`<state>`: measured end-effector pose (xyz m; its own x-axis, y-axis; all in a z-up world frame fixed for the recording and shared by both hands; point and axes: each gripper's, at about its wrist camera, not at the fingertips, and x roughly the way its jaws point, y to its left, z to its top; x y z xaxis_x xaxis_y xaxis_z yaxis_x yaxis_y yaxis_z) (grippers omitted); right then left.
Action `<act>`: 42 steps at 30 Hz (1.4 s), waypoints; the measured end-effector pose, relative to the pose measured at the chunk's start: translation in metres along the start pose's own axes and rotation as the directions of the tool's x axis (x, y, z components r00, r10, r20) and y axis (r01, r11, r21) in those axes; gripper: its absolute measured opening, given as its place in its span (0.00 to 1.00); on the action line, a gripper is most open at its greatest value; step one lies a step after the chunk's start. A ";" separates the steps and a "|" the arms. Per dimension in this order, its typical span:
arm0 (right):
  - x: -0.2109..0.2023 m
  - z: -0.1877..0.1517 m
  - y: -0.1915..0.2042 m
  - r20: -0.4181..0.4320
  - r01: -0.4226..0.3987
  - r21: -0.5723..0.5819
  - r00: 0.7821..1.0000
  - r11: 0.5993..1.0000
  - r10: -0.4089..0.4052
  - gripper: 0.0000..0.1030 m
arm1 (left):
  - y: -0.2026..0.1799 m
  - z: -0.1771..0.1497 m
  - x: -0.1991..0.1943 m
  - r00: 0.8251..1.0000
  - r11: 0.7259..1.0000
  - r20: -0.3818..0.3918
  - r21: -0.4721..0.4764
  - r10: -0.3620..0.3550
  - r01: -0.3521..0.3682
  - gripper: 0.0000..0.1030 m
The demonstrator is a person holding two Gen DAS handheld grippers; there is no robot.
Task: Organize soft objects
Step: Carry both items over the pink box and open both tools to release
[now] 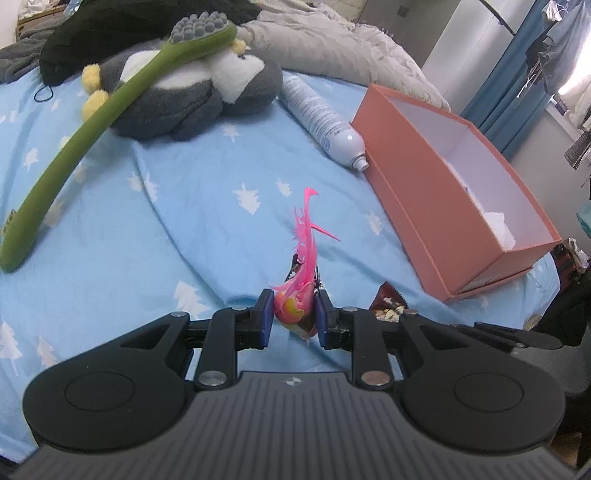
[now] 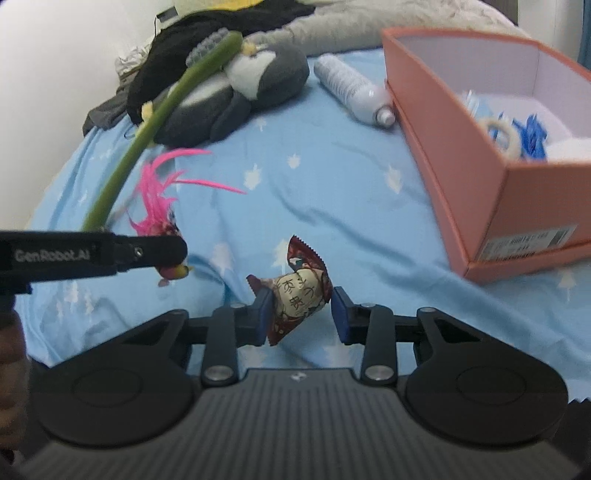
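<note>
The left gripper (image 1: 294, 318) pinches a pink feather toy (image 1: 301, 295); the right gripper (image 2: 303, 315), jaws spread, straddles a snack packet (image 2: 297, 295). Next, I judge: clamp, lift, carry to the box (image 2: 535, 206).

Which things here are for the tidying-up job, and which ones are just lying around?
For the job:
feather toy in the left gripper
snack packet between the right gripper's jaws
stuffed penguin
orange box

Just lying about:
spray can
green brush
black clothes

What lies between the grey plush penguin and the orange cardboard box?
A white spray bottle lies on the blue sheet between grey plush penguin and orange cardboard box; both views show it.
</note>
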<state>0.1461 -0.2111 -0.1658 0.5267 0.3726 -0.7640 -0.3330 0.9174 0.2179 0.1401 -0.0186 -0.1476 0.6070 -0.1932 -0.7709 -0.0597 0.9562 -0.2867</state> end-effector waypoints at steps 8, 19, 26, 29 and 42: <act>-0.039 0.039 -0.004 0.109 -0.005 0.005 0.994 1.000 0.004 0.37 | -0.021 0.033 -0.018 0.998 0.999 0.063 0.029 -0.027 0.025 0.27; -0.091 0.102 -0.027 0.291 0.027 0.000 0.956 1.000 -0.026 0.36 | -0.080 0.101 -0.029 0.980 0.985 0.146 0.124 -0.135 0.118 0.27; -0.094 0.135 -0.075 0.328 0.095 0.066 0.938 0.993 -0.111 0.36 | -0.135 0.141 0.009 0.968 0.962 0.121 0.192 -0.220 0.195 0.27; -0.086 0.144 -0.104 0.316 0.128 0.111 0.936 0.986 -0.157 0.36 | -0.157 0.157 0.038 0.966 0.951 0.090 0.219 -0.242 0.218 0.27; -0.019 0.149 -0.213 0.128 0.215 0.268 0.958 0.939 -0.256 0.36 | -0.218 0.197 0.167 0.972 0.936 -0.063 0.262 -0.227 0.236 0.27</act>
<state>0.3238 -0.3924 -0.1070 0.6900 0.1398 -0.7102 0.0103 0.9792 0.2027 0.4105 -0.2163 -0.1023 0.5535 -0.4186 -0.7200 0.2947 0.9070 -0.3008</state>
